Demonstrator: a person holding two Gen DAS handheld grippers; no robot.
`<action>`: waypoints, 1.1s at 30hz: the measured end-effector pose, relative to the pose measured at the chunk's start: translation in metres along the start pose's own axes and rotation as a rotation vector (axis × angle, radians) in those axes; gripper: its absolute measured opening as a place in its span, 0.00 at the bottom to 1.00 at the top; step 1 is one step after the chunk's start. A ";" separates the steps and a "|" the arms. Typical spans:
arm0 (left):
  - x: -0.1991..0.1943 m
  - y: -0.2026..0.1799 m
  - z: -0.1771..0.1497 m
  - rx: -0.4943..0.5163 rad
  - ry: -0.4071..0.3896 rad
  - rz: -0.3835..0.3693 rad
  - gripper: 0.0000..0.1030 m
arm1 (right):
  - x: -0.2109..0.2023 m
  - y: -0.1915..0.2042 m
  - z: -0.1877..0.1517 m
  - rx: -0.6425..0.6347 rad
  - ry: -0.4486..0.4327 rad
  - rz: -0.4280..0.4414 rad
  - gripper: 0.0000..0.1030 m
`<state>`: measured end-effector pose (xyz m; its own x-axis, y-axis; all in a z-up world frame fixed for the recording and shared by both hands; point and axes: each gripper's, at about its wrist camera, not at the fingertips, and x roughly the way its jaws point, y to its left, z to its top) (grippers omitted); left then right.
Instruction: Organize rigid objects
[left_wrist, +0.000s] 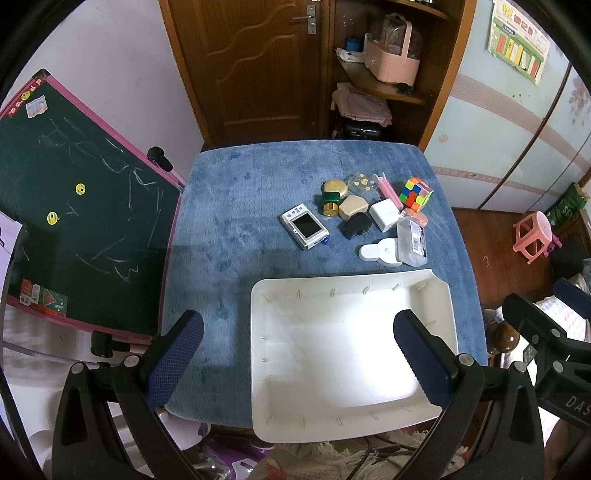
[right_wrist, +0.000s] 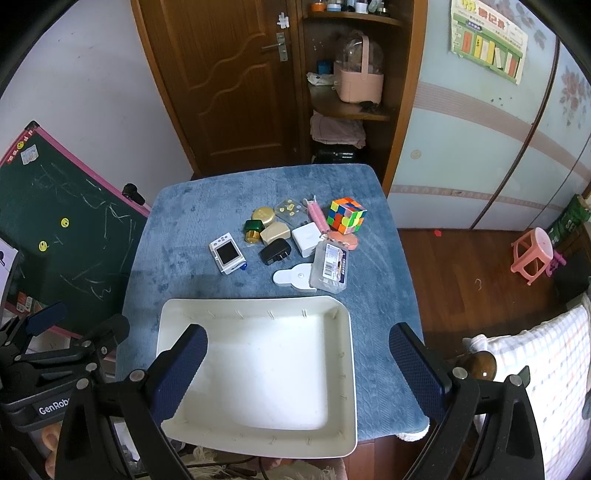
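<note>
Near edge of the blue-covered table (right_wrist: 373, 306): a white tray (right_wrist: 347, 369), empty, long axis running left to right across the table, one short end toward the right edge. Beyond it, well apart from the rim, a cluster of small rigid items: white handheld device (right_wrist: 228, 256) lying flat, screen up, long axis slanted toward the far left; black plug adapter (right_wrist: 275, 251) with prongs pointing right; white charger cube (right_wrist: 306, 239); clear plastic case (right_wrist: 330, 267) with label up, long axis toward the tray; colour cube (right_wrist: 347, 215) at the far right (resting flat); green-and-gold bottle (right_wrist: 253, 229) on its side. Left gripper (left_wrist: 298, 363) hovering over the tray's left part, fingers spread wide, holding nothing. Right gripper (right_wrist: 299, 369) likewise above the tray, jaws wide apart, clamped on nothing, both pointing forward and down at the table.
</note>
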<state>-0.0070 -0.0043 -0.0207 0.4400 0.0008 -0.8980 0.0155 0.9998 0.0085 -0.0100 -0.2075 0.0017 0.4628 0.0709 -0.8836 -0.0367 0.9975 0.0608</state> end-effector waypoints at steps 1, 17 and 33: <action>0.000 0.000 0.000 0.000 0.000 0.000 0.99 | 0.000 0.000 0.000 0.001 0.000 0.001 0.96; 0.000 -0.002 0.002 -0.001 0.002 0.001 0.99 | 0.001 0.000 0.001 -0.001 0.003 0.002 0.96; -0.001 -0.003 0.004 0.001 0.003 0.002 0.99 | 0.001 0.000 0.002 -0.001 0.003 0.001 0.96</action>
<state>-0.0035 -0.0069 -0.0183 0.4374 0.0026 -0.8992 0.0159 0.9998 0.0106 -0.0077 -0.2076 0.0022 0.4603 0.0719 -0.8849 -0.0378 0.9974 0.0614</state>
